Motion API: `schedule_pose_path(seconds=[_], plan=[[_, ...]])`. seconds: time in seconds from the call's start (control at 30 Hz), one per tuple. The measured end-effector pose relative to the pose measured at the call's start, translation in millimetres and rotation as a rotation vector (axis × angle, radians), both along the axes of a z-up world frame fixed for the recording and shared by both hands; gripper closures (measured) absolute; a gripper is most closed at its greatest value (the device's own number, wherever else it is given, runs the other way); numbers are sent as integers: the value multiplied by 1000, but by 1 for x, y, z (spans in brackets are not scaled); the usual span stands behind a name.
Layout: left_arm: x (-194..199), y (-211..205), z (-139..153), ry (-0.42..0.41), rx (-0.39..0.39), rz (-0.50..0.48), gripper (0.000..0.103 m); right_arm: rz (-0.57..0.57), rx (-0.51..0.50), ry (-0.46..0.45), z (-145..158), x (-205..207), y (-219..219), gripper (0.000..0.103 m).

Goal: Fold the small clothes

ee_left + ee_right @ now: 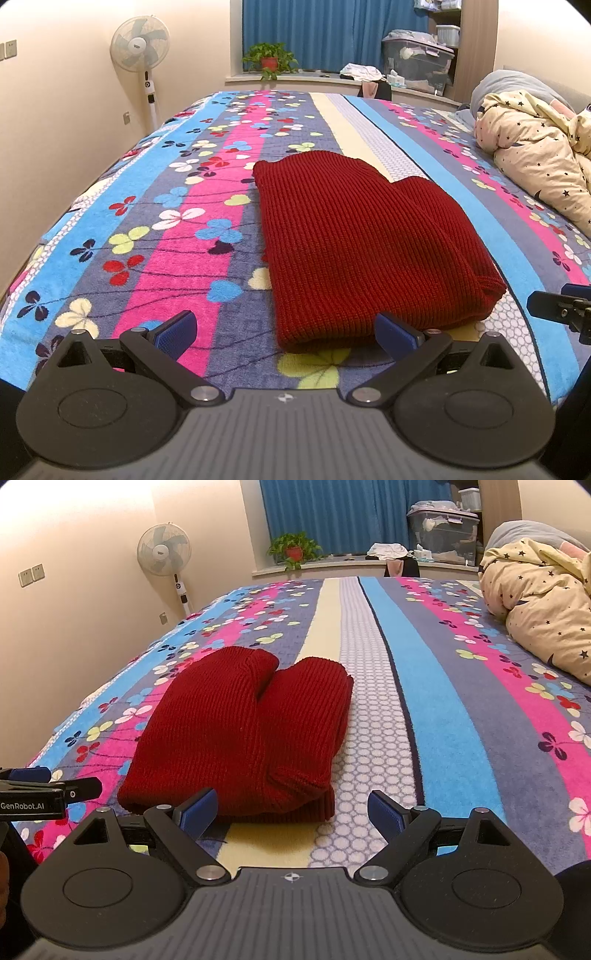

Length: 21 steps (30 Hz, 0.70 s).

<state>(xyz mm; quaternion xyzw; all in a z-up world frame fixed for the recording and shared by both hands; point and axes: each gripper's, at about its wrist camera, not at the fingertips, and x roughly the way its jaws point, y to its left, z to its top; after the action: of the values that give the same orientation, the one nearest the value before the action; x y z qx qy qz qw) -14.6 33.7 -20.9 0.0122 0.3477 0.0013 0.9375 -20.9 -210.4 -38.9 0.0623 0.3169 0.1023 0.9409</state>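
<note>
Item: red knitted garment (354, 236), small, ribbed, already folded into a thick stack of several layers.
Location: flat on the bed (177, 229), on the patterned blanket, across the cream and honeycomb stripes near the front edge; nothing rests on it.
Shape: straight folded edge toward the cameras; at the far end two rounded lobes lie side by side with a cleft between them, clearest in the right wrist view (240, 731).
Left gripper (288, 332): low over the blanket just in front of the garment's near left corner; fingers spread wide, gripping nothing. The right finger pad (395, 332) overlaps the near edge in the picture; contact cannot be told.
Right gripper (291, 812): level with the near right corner; fingers spread wide, empty. The left pad (199, 808) sits just at the front hem, the other over bare blanket.
Why so placed: both tools face the same near edge, one per corner, a fitting stance to pinch that hem and carry it over, or to let the stack lie finished.
Progress, judged: late; the bundle looks compact, the uneven far lobes being the remaining flaw.
Surroundings: crumpled star-print duvet (535, 155) well apart at the right; standing fan (142, 48) by the wall; blue curtain (332, 33) behind a potted plant (269, 59).
</note>
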Motion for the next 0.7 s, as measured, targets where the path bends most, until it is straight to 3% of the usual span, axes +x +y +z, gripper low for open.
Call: schedule_pose_path(seconds=[0.7], plan=[[-1,-3,-1,-16,16,-27,1,-1,0,2,-1,0,1,14]])
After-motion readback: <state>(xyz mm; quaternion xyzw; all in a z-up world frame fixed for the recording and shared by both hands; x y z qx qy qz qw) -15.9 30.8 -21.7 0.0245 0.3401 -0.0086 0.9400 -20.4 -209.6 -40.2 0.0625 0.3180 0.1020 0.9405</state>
